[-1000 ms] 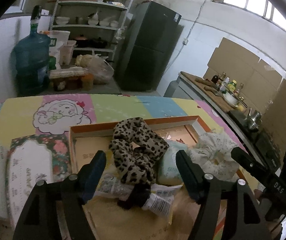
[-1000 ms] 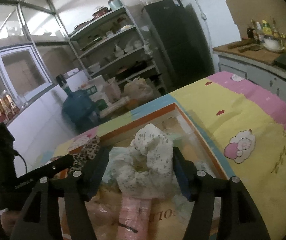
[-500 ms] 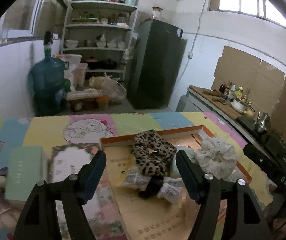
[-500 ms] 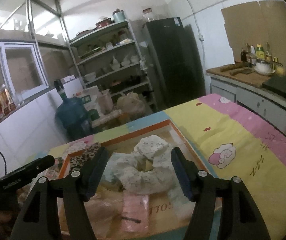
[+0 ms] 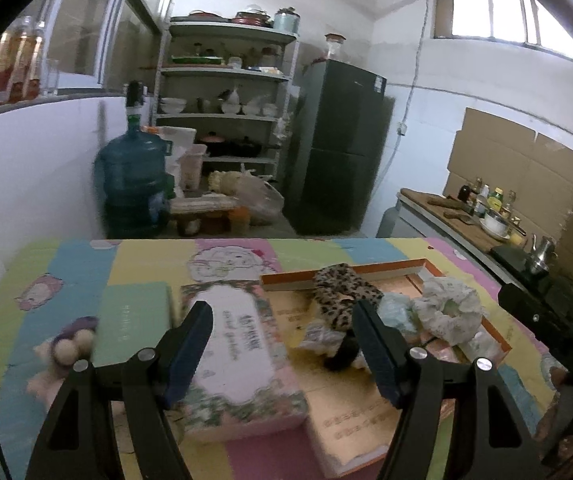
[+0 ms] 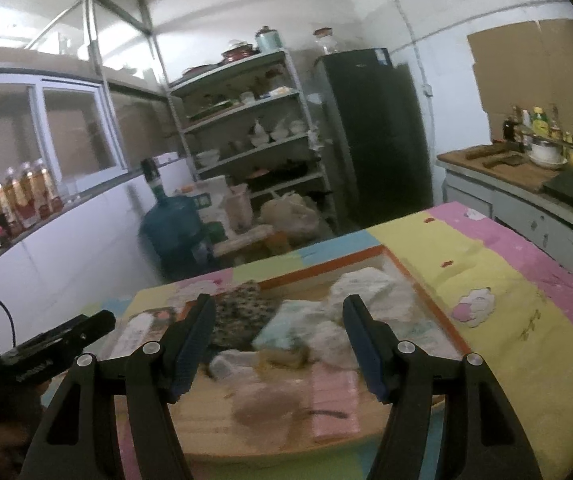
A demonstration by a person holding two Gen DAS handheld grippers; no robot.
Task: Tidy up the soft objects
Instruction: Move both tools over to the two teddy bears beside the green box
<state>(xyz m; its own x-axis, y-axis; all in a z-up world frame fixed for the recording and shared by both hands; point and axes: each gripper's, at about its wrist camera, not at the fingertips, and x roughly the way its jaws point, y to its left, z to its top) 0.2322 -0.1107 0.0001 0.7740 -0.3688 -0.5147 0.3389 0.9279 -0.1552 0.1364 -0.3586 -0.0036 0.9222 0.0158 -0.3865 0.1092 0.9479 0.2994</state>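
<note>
Shallow cardboard tray (image 5: 410, 270) w/ orange rim sits on the pastel cartoon mat (image 5: 66, 264), right of centre in left wrist view. Inside, toward the far end: leopard-print scrunchie (image 5: 344, 292), touching a pale blue-green packet (image 5: 394, 308) on its right; white floral scrunchie (image 5: 448, 312) just beside that, near the tray's right rim. In front of the leopard one lies a crinkly plastic packet (image 5: 318, 336) and a small dark item, too blurred to id. Pink packet (image 6: 332, 400) lies flat in the near part of tray, seen in right wrist view; stuff around it is blurred.

Outside tray, left of it: floral-print box (image 5: 242, 360) touching the tray's left side, then a plain green box (image 5: 134, 320) just beside that. Small plush toy (image 5: 66, 352) at green box's left edge.

Left gripper (image 5: 282, 348): fingers wide apart, holding nothing, above the floral box and the tray's left part, touching neither as far as I can tell.

Right gripper (image 6: 278, 338): fingers wide apart too, empty, above the tray w/ the scrunchies between and beyond the tips. No contact visible.
</note>
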